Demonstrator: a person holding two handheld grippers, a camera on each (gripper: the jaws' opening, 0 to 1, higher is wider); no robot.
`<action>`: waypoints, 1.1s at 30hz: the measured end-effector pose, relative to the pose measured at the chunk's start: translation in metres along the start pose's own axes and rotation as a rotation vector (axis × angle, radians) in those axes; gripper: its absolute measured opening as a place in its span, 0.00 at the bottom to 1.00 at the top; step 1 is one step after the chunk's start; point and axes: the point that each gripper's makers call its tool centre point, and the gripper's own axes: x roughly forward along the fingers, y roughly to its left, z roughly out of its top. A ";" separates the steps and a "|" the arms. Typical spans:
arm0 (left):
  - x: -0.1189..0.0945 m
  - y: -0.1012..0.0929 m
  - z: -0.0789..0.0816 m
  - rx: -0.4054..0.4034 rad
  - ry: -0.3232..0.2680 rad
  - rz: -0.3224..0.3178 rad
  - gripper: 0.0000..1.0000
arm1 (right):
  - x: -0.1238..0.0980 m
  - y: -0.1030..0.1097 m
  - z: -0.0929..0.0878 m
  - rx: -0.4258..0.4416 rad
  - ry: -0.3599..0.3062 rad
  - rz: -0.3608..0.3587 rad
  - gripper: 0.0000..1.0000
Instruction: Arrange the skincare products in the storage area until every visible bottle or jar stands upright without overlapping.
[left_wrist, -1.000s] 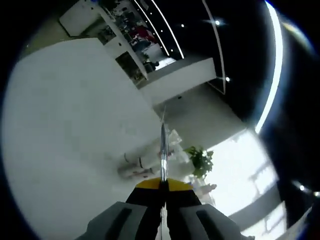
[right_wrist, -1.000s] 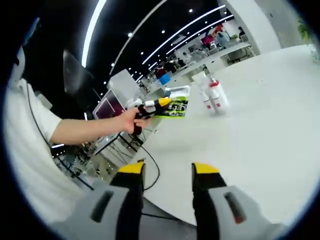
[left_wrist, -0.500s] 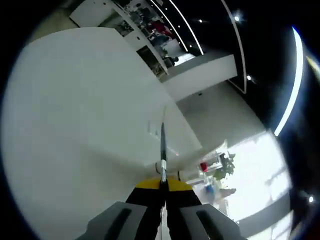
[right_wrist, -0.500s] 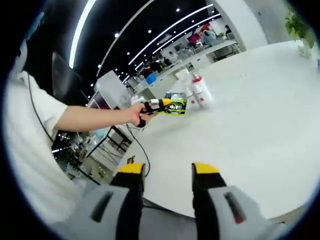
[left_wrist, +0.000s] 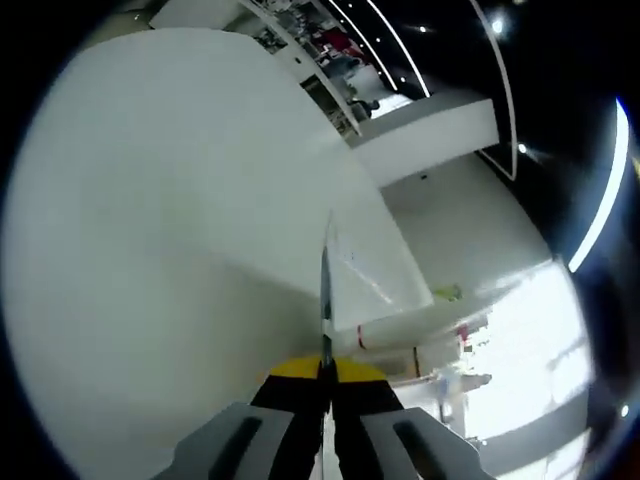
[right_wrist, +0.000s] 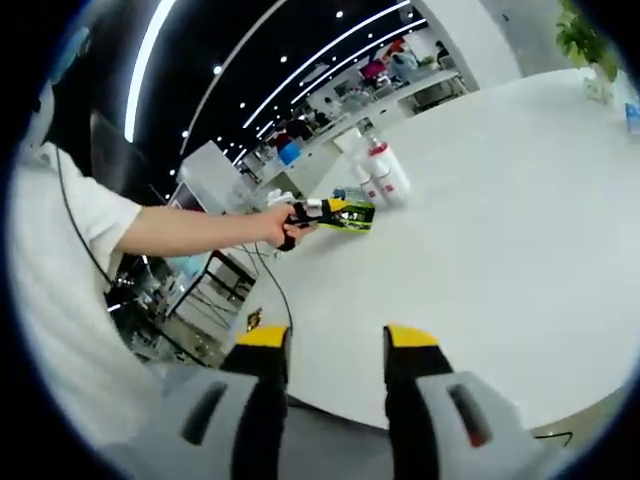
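The right claw (right_wrist: 335, 350) was open and held nothing, over the near edge of the white tabletop (right_wrist: 500, 270). The left claw (left_wrist: 325, 365) was closed, holding nothing. Beyond it, two bottles (right_wrist: 382, 178) lay together on the tabletop toward its far edge.

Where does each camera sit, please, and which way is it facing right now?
Left gripper view: rides on the left gripper, whose jaws stand shut; it looks along them across the white table to a lying bottle near the edge.
Right gripper view: rides on the right gripper, jaws apart; it looks over the table toward the bottles; the person's arm and white sleeve reach in, holding the left gripper.
Shared: the table, probably the bottles, and the left gripper.
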 end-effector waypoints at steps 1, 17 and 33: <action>0.004 0.007 0.004 -0.002 -0.006 0.009 0.01 | -0.001 0.000 0.000 0.000 -0.001 -0.003 0.38; 0.027 0.047 0.022 0.154 0.069 0.175 0.04 | -0.004 -0.005 -0.006 -0.041 0.030 -0.036 0.38; -0.008 0.050 0.024 0.182 0.038 0.274 0.27 | 0.006 0.006 -0.001 -0.097 0.030 -0.002 0.38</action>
